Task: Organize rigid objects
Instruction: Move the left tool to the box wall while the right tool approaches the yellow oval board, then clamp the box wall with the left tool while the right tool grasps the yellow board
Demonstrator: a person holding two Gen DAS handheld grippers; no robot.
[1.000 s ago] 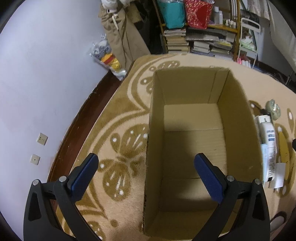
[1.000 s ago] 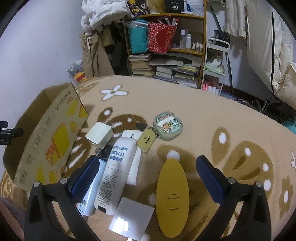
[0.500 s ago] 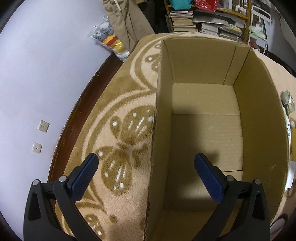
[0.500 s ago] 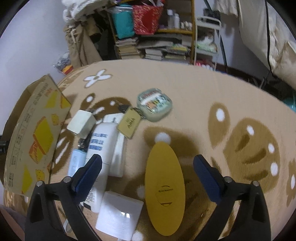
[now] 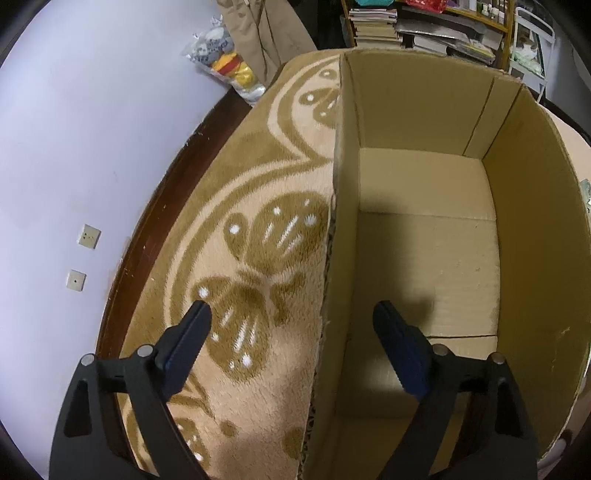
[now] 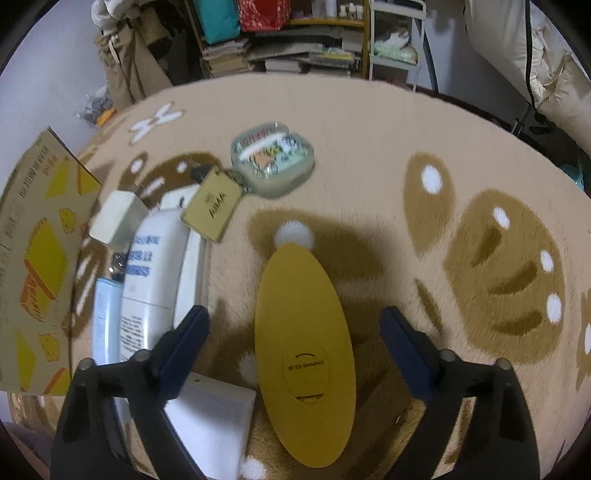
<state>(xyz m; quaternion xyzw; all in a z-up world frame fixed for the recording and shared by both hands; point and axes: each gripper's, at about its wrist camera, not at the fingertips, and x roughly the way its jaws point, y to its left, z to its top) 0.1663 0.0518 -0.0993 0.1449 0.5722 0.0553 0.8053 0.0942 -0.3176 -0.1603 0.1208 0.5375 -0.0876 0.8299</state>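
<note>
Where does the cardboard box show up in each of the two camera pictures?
Left wrist view: the box fills the right half, open and empty, its left wall between the left gripper's fingers.
Right wrist view: only its printed outer side shows, at the left edge.
Shared landmark: the bookshelf at the top.

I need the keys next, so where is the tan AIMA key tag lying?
In the right wrist view, the key tag lies upper left on the rug, its corner over the white bottle, just left of the pale green case.
</note>
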